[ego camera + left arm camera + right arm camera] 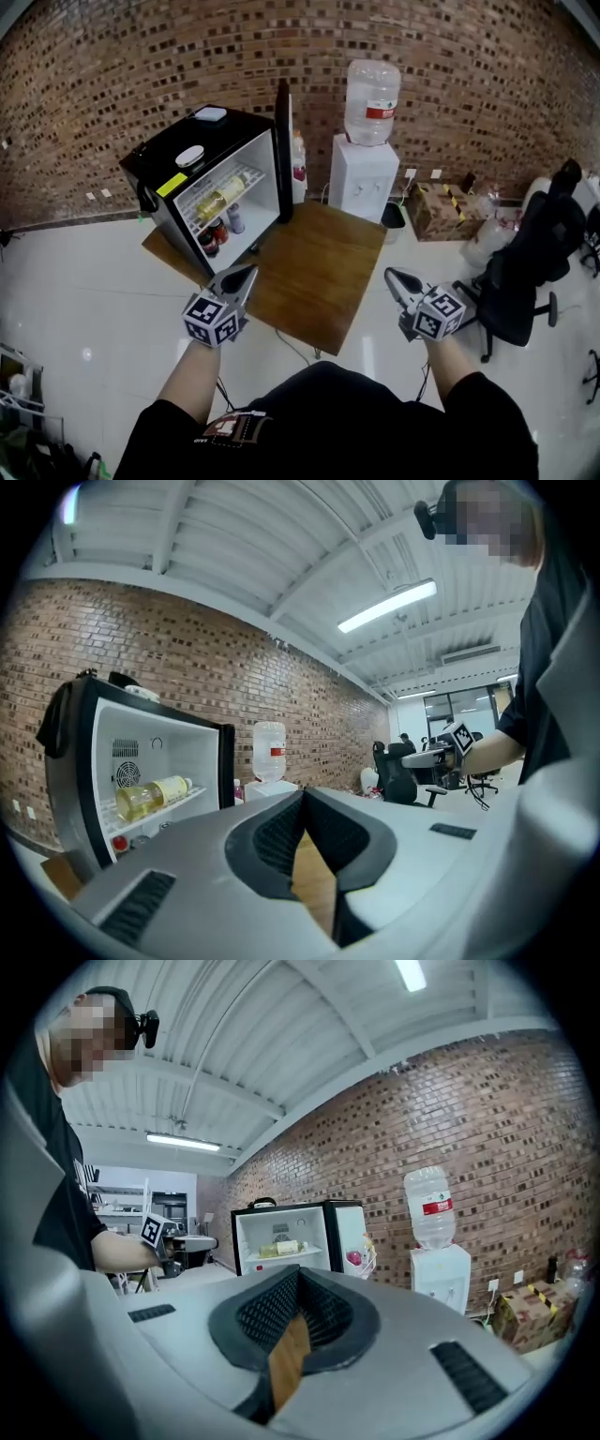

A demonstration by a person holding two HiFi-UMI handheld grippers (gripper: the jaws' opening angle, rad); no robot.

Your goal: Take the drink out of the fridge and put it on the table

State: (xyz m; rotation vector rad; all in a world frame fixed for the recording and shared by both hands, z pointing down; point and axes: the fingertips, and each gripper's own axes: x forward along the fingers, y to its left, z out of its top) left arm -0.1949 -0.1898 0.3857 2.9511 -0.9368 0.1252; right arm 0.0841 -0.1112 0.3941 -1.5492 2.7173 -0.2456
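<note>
A small black fridge [155,164] stands on the far left corner of the wooden table [319,272], its door [283,150] swung open. On its upper shelf lies a bottle of yellow drink [221,196], also in the left gripper view [150,795] and the right gripper view [281,1249]. Cans [216,234] sit on the shelf below. My left gripper [246,273] hovers at the table's near left edge, shut and holding nothing [302,795]. My right gripper [390,275] is off the table's near right corner, also shut and holding nothing [298,1273]. Both are well short of the fridge.
A white water dispenser [366,159] stands behind the table by the brick wall. A cardboard box [441,211] and a black office chair [530,272] are on the floor at the right. Small items [211,114] rest on top of the fridge.
</note>
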